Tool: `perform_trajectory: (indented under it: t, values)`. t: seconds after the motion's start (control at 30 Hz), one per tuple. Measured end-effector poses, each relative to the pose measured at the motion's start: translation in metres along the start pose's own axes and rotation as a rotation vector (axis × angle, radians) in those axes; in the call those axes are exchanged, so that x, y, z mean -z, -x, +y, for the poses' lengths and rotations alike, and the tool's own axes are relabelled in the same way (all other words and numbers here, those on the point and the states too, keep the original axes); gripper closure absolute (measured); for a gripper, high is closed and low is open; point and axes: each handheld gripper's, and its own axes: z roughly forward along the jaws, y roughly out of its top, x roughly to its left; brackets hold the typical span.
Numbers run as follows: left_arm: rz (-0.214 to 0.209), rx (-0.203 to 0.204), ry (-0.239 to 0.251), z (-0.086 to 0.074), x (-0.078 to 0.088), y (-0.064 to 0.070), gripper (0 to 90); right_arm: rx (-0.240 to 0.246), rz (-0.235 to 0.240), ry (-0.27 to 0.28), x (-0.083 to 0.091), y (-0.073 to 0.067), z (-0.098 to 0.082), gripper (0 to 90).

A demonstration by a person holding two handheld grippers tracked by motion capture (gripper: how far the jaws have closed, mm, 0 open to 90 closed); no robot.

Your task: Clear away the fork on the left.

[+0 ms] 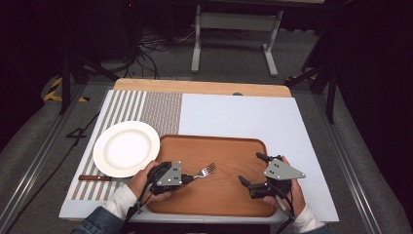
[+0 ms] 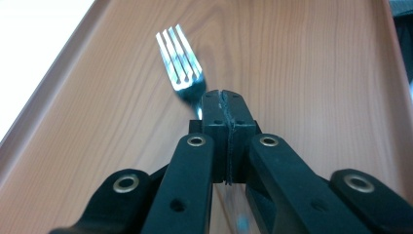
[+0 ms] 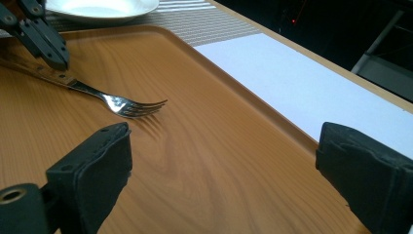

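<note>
A silver fork lies low over the brown wooden tray, tines pointing toward the tray's middle. My left gripper is shut on the fork's handle at the tray's left side. In the left gripper view the jaws meet tightly, and the fork sticks out beyond them. My right gripper hovers open over the tray's right part with nothing between its jaws. In the right gripper view its gripper gapes wide, with the fork and the left gripper farther off.
A white plate rests on a striped placemat left of the tray. A wooden-handled knife lies in front of the plate. A pale blue mat covers the table behind and right of the tray.
</note>
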Motion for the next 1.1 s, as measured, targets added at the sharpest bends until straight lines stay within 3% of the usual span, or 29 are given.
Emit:
perform_trajectory:
  t: [0.2,0.3,0.77,1.1]
  values:
    - [-0.018,-0.051,-0.071,0.014,-0.023,0.002,90.0,0.000,0.000,-0.004,0.000,0.000,0.000,6.9]
    - [0.011,-0.076,-0.114,0.016,-0.032,0.001,89.9,0.002,0.000,-0.009,-0.001,0.000,-0.001,7.0]
    - [0.098,-0.016,-0.198,0.004,-0.022,-0.015,89.8,0.007,-0.017,-0.041,-0.003,0.000,-0.002,7.3]
    - [0.140,0.063,-0.227,-0.015,-0.002,-0.019,89.5,0.009,-0.019,-0.058,-0.004,0.000,-0.003,7.5]
